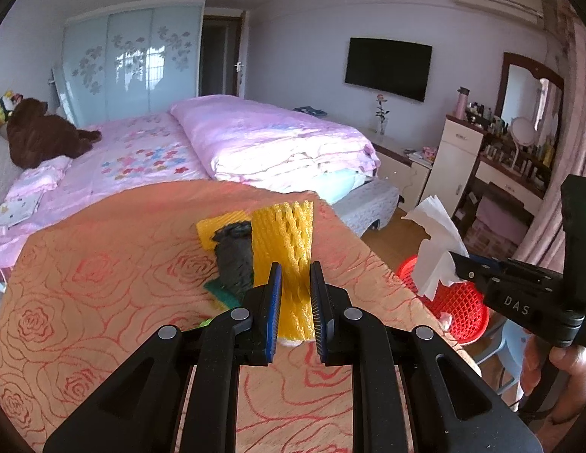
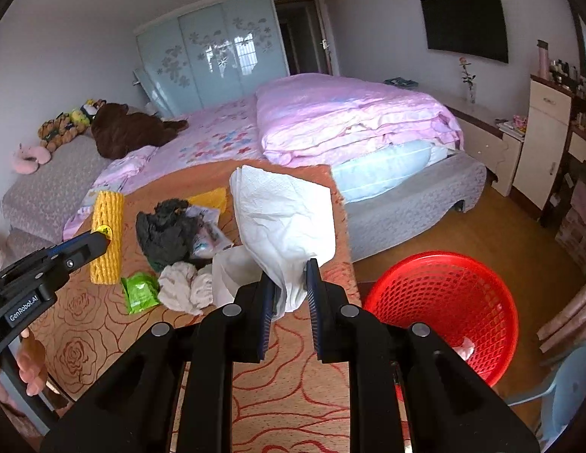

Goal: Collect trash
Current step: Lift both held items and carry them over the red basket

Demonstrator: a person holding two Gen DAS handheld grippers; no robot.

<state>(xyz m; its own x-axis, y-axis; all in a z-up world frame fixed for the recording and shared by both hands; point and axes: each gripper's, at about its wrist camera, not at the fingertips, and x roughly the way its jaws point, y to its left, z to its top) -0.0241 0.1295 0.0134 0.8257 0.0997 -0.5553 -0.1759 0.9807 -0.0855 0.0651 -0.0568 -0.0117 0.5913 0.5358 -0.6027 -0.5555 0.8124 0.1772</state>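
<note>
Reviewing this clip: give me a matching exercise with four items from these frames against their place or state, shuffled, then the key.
Items:
1. yellow foam net
2. white tissue
3. red basket
4. green wrapper

Places:
A. lying on the table
B. clamped in the left gripper
C. beside the table, lower down
D. clamped in the right gripper

Pairs: 1-B, 2-D, 3-C, 4-A

Home bedroom: bed (image 1: 225, 143), wardrobe (image 1: 130, 64).
</note>
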